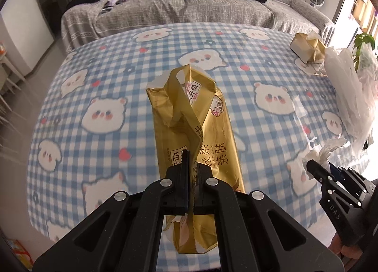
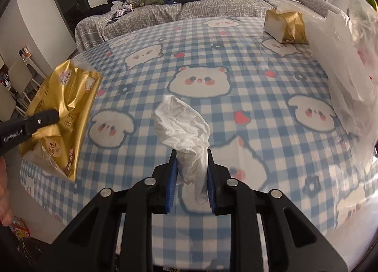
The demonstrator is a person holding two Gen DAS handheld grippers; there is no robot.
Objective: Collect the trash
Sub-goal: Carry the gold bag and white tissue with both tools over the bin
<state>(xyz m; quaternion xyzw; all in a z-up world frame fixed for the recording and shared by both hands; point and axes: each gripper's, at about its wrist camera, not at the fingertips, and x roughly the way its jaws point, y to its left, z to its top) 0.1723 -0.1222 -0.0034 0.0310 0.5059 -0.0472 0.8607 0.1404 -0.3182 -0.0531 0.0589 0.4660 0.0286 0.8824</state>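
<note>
While my left tongs (image 1: 191, 165) pinch the gold wrapper (image 1: 196, 116) above the counter (image 1: 94, 78) and my right tongs (image 2: 191, 170) pinch the crumpled tissue (image 2: 182, 120), either thin pinch could slip mid-carry toward the right-edge bag (image 2: 342, 59).

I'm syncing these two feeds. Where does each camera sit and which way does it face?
Left wrist: on the left gripper, looking down at its gold wrapper; right gripper at its right.
Right wrist: on the right gripper, looking down at its tissue; a hand shows.
Shared: checked table, sofa, tissue box.
</note>
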